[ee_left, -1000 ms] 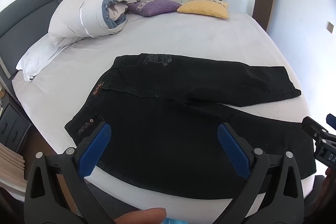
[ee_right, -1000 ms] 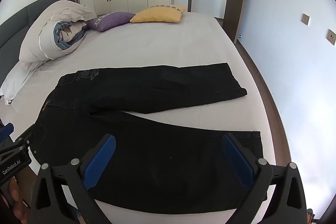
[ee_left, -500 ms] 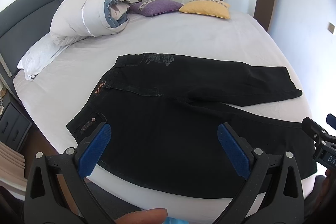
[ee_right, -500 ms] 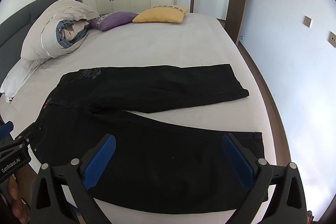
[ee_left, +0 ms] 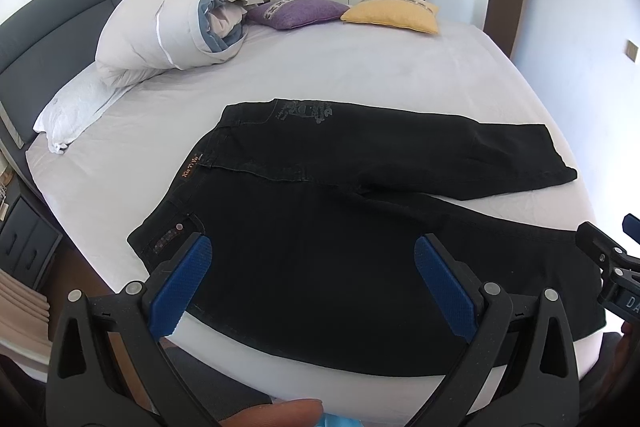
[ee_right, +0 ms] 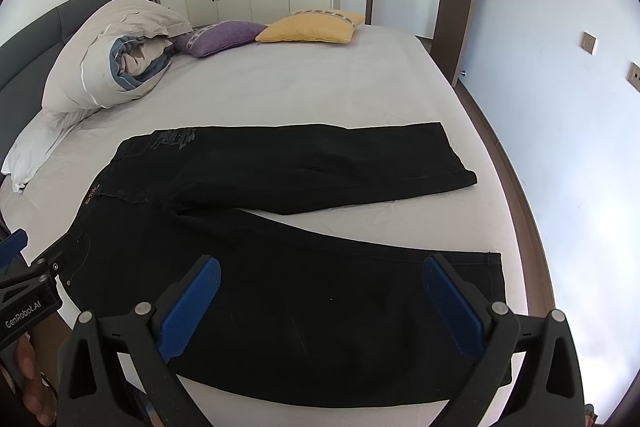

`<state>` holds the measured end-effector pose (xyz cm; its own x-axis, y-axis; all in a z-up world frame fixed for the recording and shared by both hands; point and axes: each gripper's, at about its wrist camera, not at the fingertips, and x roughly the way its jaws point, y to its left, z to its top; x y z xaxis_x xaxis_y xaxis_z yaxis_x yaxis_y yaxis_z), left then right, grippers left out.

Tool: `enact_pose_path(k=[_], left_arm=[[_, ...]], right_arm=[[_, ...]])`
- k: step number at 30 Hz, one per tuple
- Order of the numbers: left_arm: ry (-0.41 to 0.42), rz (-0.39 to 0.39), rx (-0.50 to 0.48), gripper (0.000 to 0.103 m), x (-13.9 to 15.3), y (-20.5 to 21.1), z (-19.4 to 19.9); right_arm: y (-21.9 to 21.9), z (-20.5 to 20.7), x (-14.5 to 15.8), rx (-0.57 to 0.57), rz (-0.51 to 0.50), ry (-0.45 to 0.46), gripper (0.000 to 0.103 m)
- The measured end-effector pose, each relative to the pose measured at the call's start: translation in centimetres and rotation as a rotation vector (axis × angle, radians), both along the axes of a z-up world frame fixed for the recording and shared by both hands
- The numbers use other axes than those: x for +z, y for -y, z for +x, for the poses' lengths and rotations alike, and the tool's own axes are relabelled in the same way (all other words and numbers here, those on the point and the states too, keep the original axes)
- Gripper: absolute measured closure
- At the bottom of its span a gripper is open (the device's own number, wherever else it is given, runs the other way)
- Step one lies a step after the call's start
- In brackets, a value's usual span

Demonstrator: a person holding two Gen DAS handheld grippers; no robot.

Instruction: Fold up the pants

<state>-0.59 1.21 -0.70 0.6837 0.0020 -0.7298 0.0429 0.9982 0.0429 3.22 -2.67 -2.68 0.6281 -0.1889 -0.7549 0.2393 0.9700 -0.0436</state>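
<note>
Pants (ee_left: pixel 340 227), black and laid flat, lie across the near part of the bed (ee_left: pixel 360 75), waistband toward the left and both legs running to the right. The legs spread apart in a narrow V: the far leg (ee_right: pixel 320 163) lies straight across the sheet, the near leg (ee_right: pixel 320 307) runs along the bed's near edge, its hem close to the right side. A pale printed design shows on the far hip, and a small orange label sits on the waistband.

The left gripper (ee_left: pixel 312 283) hangs above the waist end of the near leg, its blue-padded jaws spread wide with nothing between them. The right gripper (ee_right: pixel 320 307) hangs above the near leg closer to the hem, jaws likewise wide apart and empty. Whether either touches the cloth cannot be told.

Farther back, a rolled duvet (ee_left: pixel 176 27) rests on a white pillow (ee_left: pixel 72 107) by the grey headboard (ee_left: pixel 52 15), with a purple cushion (ee_left: pixel 300 11) and a yellow cushion (ee_left: pixel 390 13) beside it.
</note>
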Motion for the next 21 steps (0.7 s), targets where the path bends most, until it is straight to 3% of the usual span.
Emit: enact_pose_path(k=[21], left_arm=[[-0.011,-0.006,0.002,0.000,-0.25,-0.17,0.19]], right_arm=[[0.16,0.04,-0.22,0.004,0.006,0.000,0.000]])
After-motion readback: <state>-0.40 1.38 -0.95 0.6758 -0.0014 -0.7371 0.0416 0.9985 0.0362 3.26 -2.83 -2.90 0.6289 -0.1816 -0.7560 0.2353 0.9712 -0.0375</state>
